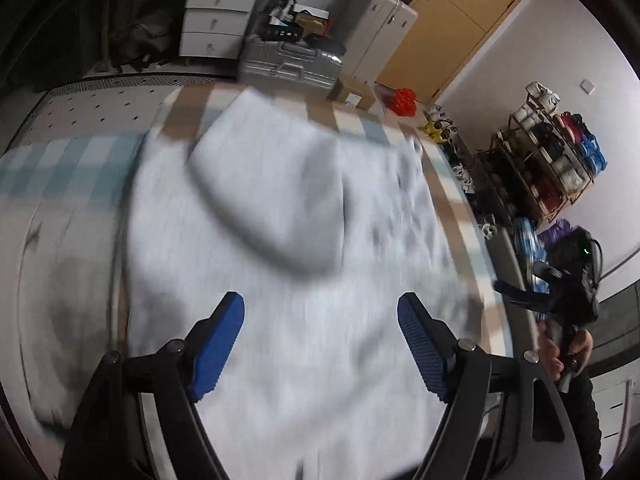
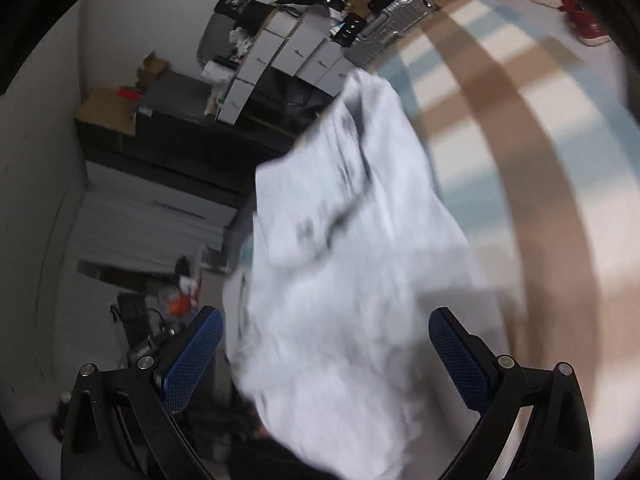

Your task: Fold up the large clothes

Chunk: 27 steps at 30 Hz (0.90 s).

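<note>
From the left wrist view, the left claw (image 1: pixel 320 344) stands wide, its blue ribbed pads holding nothing, poised above a large, pale grey, soft fleece hooded sweatshirt (image 1: pixel 280 280) that lies spread flat on a bed with a checked blue, tan and white cover (image 1: pixel 60 168). The rounded hood (image 1: pixel 272 192) lies ahead of the claw, folded down over the body of the garment, so the long axis seems to run straight away from the fingers, with the hem end nearest. At the right edge the person's right hand (image 1: pixel 568 352) grips the other tool, just off the garment's side. From the right wrist view (badly smeared by motion), the right claw (image 2: pixel 324 356) is likewise spread wide and empty, with the same sweatshirt directly ahead and below between its textured blue pads; the cloth looks thick, matte and rumpled, with dark creases further up. The striped cover curves off to the right. Both claws look about equally near, each by one side of the garment, so a sideways fold seems the likely next move.
</note>
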{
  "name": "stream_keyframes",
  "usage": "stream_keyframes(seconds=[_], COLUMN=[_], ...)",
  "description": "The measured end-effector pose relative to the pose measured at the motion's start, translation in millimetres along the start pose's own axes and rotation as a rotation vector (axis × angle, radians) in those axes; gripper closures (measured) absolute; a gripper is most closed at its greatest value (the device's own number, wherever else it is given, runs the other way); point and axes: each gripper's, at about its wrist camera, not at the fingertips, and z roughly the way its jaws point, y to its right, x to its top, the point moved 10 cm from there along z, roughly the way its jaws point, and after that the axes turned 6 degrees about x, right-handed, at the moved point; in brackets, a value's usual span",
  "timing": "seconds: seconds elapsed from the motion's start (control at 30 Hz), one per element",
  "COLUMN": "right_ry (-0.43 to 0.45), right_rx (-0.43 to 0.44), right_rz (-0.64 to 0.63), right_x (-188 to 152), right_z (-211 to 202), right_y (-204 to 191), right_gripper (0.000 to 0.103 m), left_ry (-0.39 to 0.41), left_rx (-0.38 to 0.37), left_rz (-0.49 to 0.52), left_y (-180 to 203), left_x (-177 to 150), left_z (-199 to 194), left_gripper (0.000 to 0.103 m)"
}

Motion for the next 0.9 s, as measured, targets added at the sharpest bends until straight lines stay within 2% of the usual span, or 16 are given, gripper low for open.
stream_keyframes(seconds=[0.1,0.17,0.27,0.33,0.47,0.53,0.67,0.7,0.73,0.8,0.83,0.9], right_ry=[0.013,0.006,-0.01,-0.023,-0.061,-0.101,-0.16,-0.168,-0.171,-0.184,-0.181,-0.175], right_rx=[-0.08,-0.106,-0.137,-0.155,-0.144,-0.11,-0.131,-0.156,-0.199,-0.228,-0.236,-0.288], right_rz=[0.059,0.085,0.045,0.025,0.071,0.059,-0.028,-0.052,-0.084,-0.068,-0.074,-0.137], right_x=[69.4,103.7,139.9,155.1,162.9,158.7,147.6,146.1,144.8,141.9,141.8,142.9], right_z=[44.3,74.0,110.2,129.1,156.2,167.4,183.5,183.5,184.7,185.1,185.1,182.6], right_y=[20.2,32.1,44.0,51.4,68.4,65.4,55.8,55.6,55.7,57.9,55.6,50.9], right_gripper=[0.0,0.0,0.0,0.0,0.0,0.0,0.002,0.01,0.028,0.044,0.058,0.073], left_ry=[0.005,-0.006,-0.067,-0.087,-0.13,-0.118,-0.127,-0.128,-0.126,-0.128,-0.123,-0.111], left_rx=[0.087,0.069,0.077,0.086,0.021,0.037,0.026,0.02,0.012,0.023,0.031,0.052], left_rz=[-0.032,-0.087,-0.121,-0.145,-0.235,-0.206,-0.193,-0.204,-0.219,-0.22,-0.215,-0.199], left_y=[-20.7,-35.5,-58.8,-73.0,-86.4,-84.8,-82.0,-83.8,-84.9,-86.3,-85.7,-83.6], left_x=[63.5,93.1,117.2,122.3,122.3,121.9,117.0,117.2,114.9,116.1,117.2,121.4], left_z=[40.2,68.1,112.6,133.0,158.1,158.9,161.8,163.9,163.8,165.8,165.3,165.8], left_gripper=[0.028,0.028,0.028,0.028,0.028,0.024,0.022,0.021,0.021,0.021,0.021,0.021])
